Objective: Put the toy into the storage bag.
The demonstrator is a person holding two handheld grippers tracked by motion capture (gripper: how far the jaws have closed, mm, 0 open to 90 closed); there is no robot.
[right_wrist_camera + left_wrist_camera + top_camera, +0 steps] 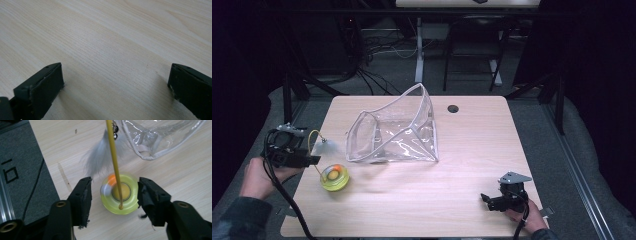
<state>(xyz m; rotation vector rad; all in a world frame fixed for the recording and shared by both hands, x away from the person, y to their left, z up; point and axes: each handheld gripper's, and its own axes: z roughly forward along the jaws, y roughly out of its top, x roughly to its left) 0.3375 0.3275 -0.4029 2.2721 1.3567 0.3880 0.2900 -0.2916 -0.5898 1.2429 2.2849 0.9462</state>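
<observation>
A yellow-green round toy (334, 177) lies on the wooden table (472, 150) near its left edge. A thin yellow wire (113, 157) rises from its hub and carries a white feather (326, 146). My left gripper (316, 160) hovers just left of the toy, raised off the table. In the left gripper view the toy (120, 195) shows between the half-spread jaws of the left gripper (115, 181), with a gap at the left pad, so nothing is gripped. My right gripper (485, 198) rests at the front right, and in its own view the right gripper (115, 67) is open over bare wood.
A clear plastic bag (397, 132) with a white-trimmed open mouth stands at the table's middle, just right of the feather (100, 157). A dark cable hole (453, 108) sits behind it. Grey floor (20, 170) lies past the left table edge.
</observation>
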